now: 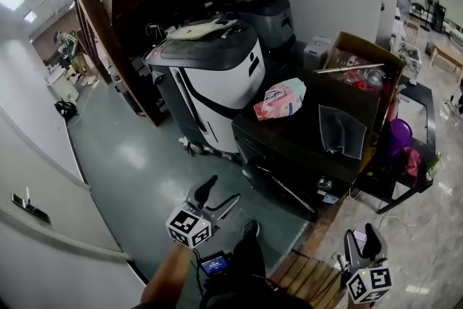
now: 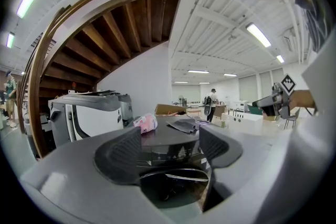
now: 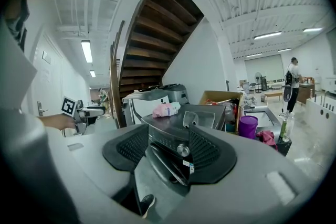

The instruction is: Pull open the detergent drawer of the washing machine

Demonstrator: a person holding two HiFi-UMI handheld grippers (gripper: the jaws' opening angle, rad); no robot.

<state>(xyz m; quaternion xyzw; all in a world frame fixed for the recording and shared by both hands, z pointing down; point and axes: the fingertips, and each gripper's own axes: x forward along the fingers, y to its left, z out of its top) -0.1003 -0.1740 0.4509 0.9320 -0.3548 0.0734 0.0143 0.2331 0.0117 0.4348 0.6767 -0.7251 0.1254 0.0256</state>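
The black washing machine [image 1: 289,148] stands ahead of me, low on the floor, with a pink packet [image 1: 281,99] and a grey cloth [image 1: 342,130] on its top. Its control panel [image 3: 164,140] carries a round knob [image 3: 182,150] and looks flush, with no drawer sticking out. The round door [image 3: 164,164] below hangs ajar. My left gripper [image 1: 217,197] is open and empty, well short of the machine's front. My right gripper [image 1: 362,239] is also open and empty, nearer to me at the lower right. Both gripper views frame the panel [image 2: 168,150] between their pads.
A white and grey machine [image 1: 210,76] stands left of the washer under the wooden staircase [image 1: 108,11]. A cardboard box [image 1: 365,61] and a purple bucket [image 1: 398,135] sit on its right. A wooden slat mat [image 1: 311,278] and a shoe [image 1: 249,229] are at my feet.
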